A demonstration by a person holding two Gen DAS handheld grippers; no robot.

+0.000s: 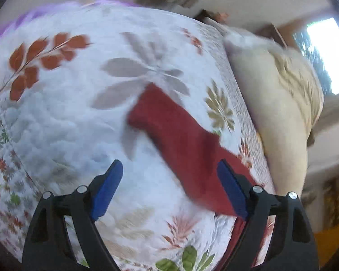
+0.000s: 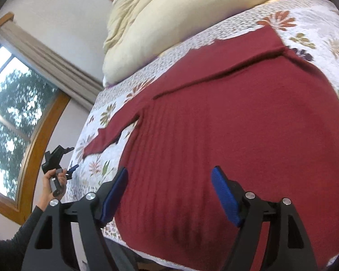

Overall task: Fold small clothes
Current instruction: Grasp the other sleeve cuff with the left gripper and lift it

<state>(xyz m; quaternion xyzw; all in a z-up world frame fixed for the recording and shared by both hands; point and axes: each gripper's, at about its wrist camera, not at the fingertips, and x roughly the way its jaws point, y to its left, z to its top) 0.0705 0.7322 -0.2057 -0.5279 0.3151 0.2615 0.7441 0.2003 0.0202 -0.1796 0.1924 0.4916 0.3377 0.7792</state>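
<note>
Across the floral bedspread (image 2: 305, 15) we saw a soft, limp red sweater (image 2: 237, 113); both the left gripper (image 1: 169, 189) and right gripper (image 2: 169, 194) gaped wide, empty; we judged its lower-left sleeve (image 2: 106, 137) the easiest hold.

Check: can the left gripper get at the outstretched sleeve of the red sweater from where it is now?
Probably yes. The left gripper is open and empty, and the sleeve lies flat on the floral quilt just ahead of its right finger. Nothing lies on it; the cream pillow sits off to the side.
</note>
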